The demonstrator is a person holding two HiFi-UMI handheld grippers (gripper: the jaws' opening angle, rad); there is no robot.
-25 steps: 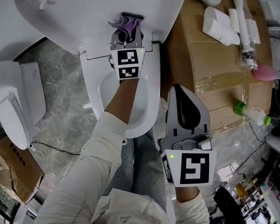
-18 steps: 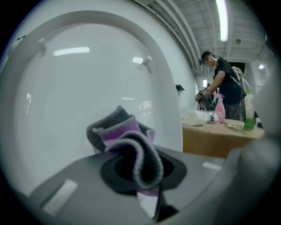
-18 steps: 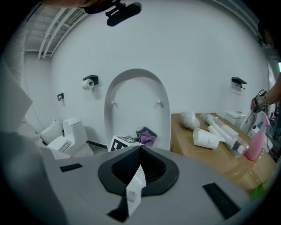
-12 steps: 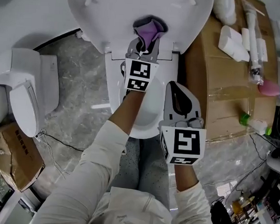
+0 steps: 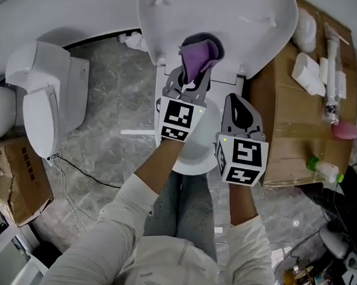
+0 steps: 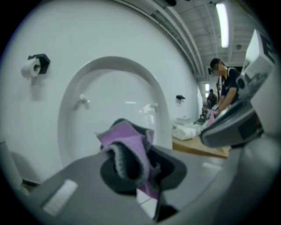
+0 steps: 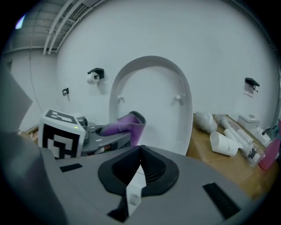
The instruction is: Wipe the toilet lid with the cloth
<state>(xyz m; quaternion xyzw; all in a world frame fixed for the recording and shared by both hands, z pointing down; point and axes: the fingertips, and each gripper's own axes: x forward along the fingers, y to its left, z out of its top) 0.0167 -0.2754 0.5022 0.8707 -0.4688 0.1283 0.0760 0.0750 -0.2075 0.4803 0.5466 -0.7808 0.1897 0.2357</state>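
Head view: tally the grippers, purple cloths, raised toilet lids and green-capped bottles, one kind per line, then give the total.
Grippers: 2 (left gripper, right gripper)
Purple cloth: 1, held in the left jaws
Raised toilet lid: 1
Green-capped bottle: 1
Total: 5

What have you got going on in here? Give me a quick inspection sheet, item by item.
Surface: white toilet lid raised upright; grey marble floor.
Job's things: purple cloth held up to the lid; contact unclear.
Clutter: white parts and a green-capped bottle on cardboard.
Grippers: left gripper shut on the cloth; right gripper shut, empty.
Cables: thin cable on the floor.
Surroundings: second toilet; person in the background.
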